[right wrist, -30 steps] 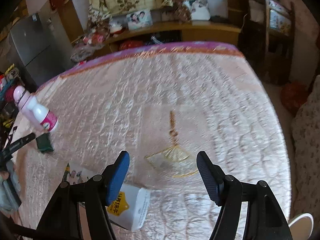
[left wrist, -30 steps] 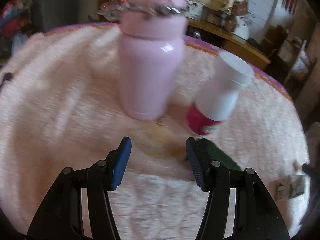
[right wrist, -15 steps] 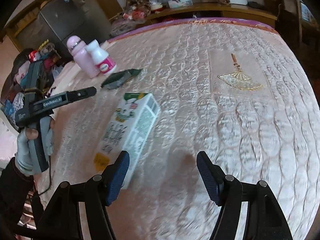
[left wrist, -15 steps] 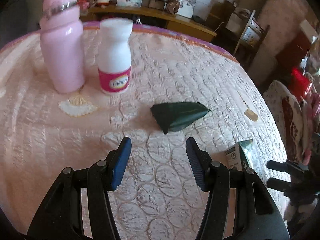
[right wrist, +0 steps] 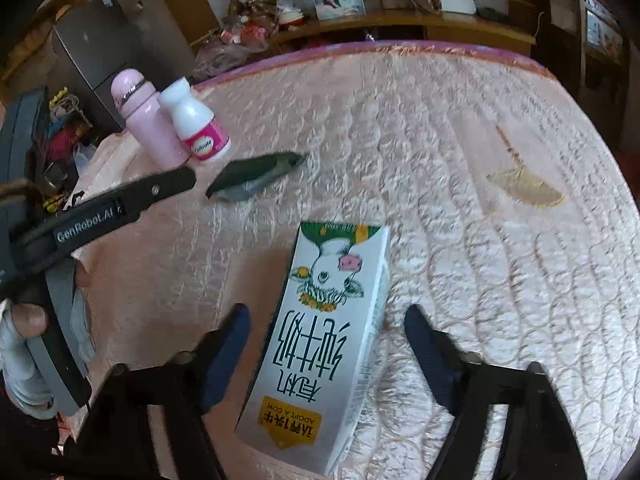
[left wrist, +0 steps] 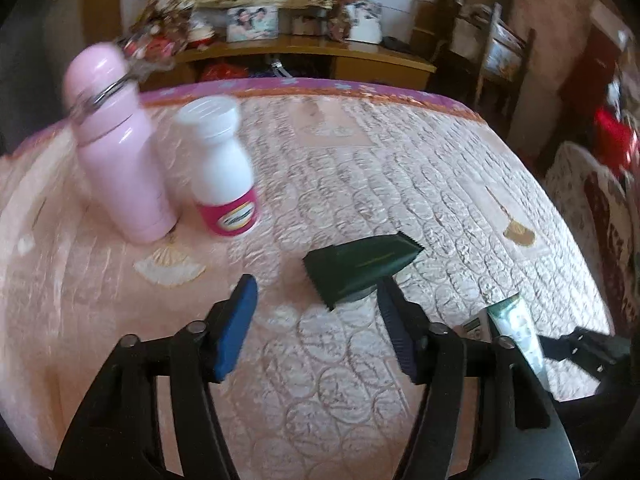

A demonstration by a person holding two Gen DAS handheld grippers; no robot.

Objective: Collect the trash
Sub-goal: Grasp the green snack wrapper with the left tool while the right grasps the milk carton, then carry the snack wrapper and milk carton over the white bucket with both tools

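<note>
A dark green wrapper [left wrist: 360, 270] lies flat on the pink quilted mattress, just ahead of my open left gripper [left wrist: 316, 316] and touching its right finger's tip region. It also shows in the right wrist view [right wrist: 256, 176]. A white milk carton [right wrist: 324, 336] with a cow picture lies on its side between the fingers of my open right gripper [right wrist: 326, 332]; the jaws stand wide of it. The carton's end shows in the left wrist view [left wrist: 512, 328]. The left gripper's finger [right wrist: 120, 204] reaches toward the wrapper in the right wrist view.
A pink flask [left wrist: 120, 160] and a white pill bottle [left wrist: 224, 168] stand upright at the back left of the mattress [left wrist: 400, 160]. A wooden shelf [left wrist: 320, 50] with photos runs behind the bed. A chair [left wrist: 500, 60] stands at the right.
My left gripper has moved closer to the green wrapper. My right gripper has moved forward over the milk carton, which now lies between its fingers.
</note>
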